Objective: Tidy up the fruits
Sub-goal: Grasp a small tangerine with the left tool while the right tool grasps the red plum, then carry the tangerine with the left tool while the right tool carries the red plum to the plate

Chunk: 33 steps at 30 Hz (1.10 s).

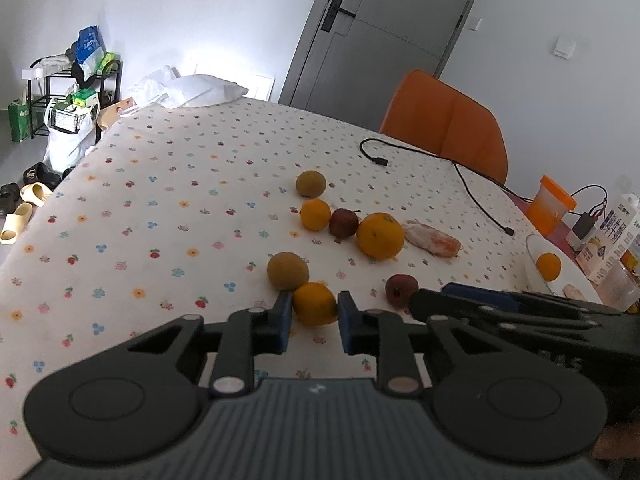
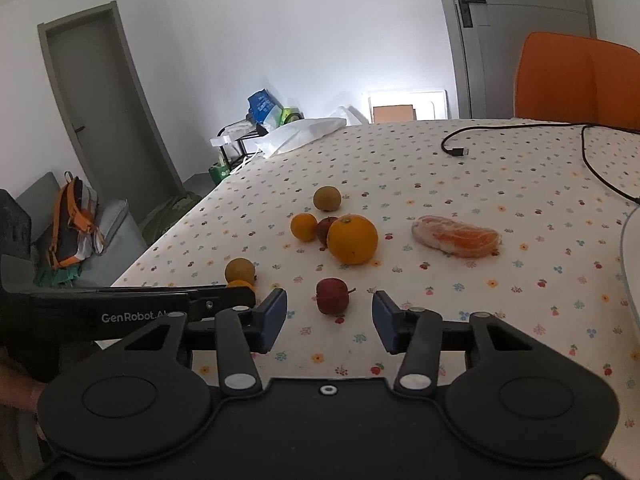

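Nearest, left gripper (image 1: pixel 313 316) jaws pinch a small orange (image 1: pixel 314 303); right gripper (image 2: pixel 329 315) jaws spread around a red fruit (image 2: pixel 331 295). Beyond, six fruits lie loose; one orange (image 1: pixel 548 266) sits plated: sorting barely begun

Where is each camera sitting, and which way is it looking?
Left wrist view: sits on the left gripper, looking along its blue fingers at a small orange between them; the right gripper's arm pokes in from the right.
Right wrist view: sits on the right gripper, looking at a red fruit ahead of its wide-apart fingers; the left gripper's arm shows at the left.
Both share: the flowered tablecloth, big orange, orange chair and black cable.
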### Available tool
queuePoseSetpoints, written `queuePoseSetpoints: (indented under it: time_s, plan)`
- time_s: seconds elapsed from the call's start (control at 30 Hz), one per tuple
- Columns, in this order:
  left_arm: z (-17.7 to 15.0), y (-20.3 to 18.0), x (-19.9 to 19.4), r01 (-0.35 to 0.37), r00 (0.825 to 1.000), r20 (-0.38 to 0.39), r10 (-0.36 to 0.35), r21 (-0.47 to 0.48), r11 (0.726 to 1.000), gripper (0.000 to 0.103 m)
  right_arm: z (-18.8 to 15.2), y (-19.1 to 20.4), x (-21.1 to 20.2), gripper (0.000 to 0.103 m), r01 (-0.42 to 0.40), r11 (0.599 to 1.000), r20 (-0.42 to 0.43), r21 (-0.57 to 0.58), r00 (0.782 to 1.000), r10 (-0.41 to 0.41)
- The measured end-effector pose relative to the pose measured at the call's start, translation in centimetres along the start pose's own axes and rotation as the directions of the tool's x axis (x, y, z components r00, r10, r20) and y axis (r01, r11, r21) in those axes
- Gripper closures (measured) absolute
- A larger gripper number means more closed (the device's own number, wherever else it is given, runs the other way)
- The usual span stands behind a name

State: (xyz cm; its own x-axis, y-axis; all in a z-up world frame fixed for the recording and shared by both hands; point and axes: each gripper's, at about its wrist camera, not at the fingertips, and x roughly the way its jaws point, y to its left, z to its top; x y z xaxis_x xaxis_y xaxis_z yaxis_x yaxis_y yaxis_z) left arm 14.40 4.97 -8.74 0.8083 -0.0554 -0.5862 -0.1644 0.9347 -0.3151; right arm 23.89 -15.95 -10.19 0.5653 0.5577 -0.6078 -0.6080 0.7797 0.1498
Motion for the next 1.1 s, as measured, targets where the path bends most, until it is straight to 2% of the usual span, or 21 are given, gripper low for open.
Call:
queuePoseSetpoints:
  time_s: [0.1, 0.33, 0.47, 0.5, 0.57, 0.77, 1.1]
  plan:
    - [0.2, 0.2, -0.6, 0.0, 1.0, 0.016, 0.0, -0.005, 1.0, 0.081, 0.2, 0.2, 0.6, 0.06, -0.005, 1.0, -0.009, -0.01, 1.0, 0.005]
    - [0.5, 0.4, -1.0, -0.012, 1.0, 0.026, 0.012, -0.004, 1.0, 0.081, 0.2, 0.4, 1.4, 0.061, 0.006, 1.0, -0.018, -0.017, 1.0, -0.007]
    - [0.5, 0.4, -1.1, -0.007, 1.0, 0.028, 0.007, -0.004, 1.0, 0.081, 0.0, 0.3, 2.1, 0.072, 0.008, 1.0, -0.034, -0.018, 0.999, -0.008]
    - [0.5, 0.4, -1.1, -0.008, 1.0, 0.027, 0.008, -0.005, 1.0, 0.081, 0.0, 0.3, 2.3, 0.078, 0.011, 1.0, -0.038, -0.026, 0.999, -0.012]
    - [0.5, 0.4, -1.1, -0.009, 1.0, 0.025, 0.009, -0.002, 1.0, 0.081, 0.1, 0.4, 2.3, 0.084, 0.02, 0.999, -0.035, -0.033, 0.999, -0.021]
    - [0.9, -0.3, -1.0, -0.006, 1.0, 0.028, 0.006, 0.01, 1.0, 0.081, -0.1, -0.3, 0.7, 0.084, 0.024, 1.0, -0.01, -0.012, 1.0, -0.025]
    - [1.8, -2.9, -0.4, 0.019, 0.999, 0.044, -0.021, 0.033, 0.999, 0.081, -0.1, -2.6, -3.6, 0.084, 0.075, 0.997, 0.06, 0.026, 0.995, -0.077]
